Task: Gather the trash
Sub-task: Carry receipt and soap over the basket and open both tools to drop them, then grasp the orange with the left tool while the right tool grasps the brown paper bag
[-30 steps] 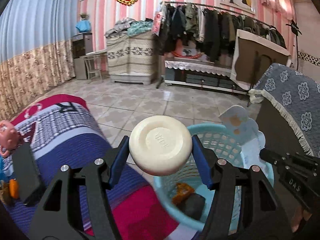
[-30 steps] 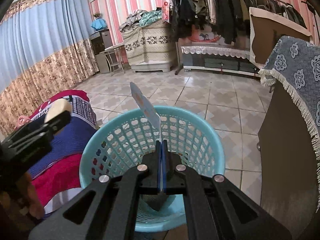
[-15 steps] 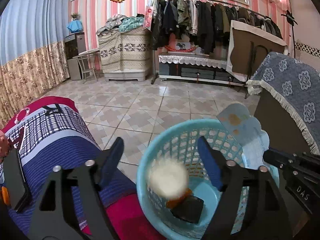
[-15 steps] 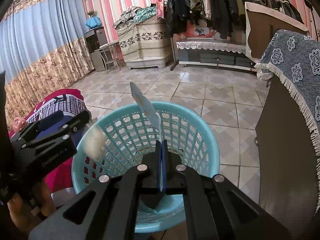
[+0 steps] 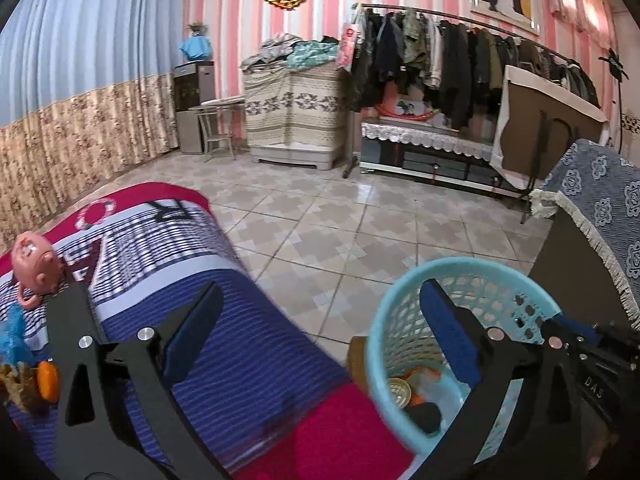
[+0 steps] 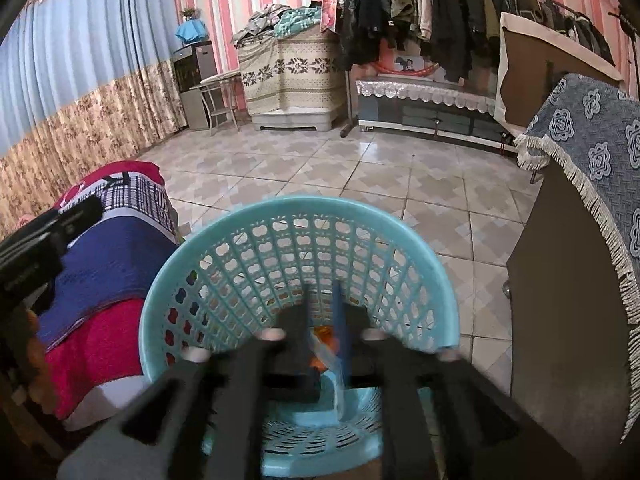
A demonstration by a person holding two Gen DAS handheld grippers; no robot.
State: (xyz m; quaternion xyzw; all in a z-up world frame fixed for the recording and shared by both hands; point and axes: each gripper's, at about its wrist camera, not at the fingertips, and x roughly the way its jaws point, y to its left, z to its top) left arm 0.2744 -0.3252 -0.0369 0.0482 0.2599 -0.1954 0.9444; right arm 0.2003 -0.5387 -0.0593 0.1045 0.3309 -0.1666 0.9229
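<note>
Both grippers' fingers, left [image 5: 316, 332] and blurred right [image 6: 324, 320], seemingly gape empty by the basket [image 6: 280, 208] beside a blanket [image 5: 224, 312].

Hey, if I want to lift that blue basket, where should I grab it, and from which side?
Probably by the rim of the basket, coming straight down from above and straddling the edge. It stands upright with its mouth open, and the rim is a solid, thick band, while the wall below is thin lattice.
</note>
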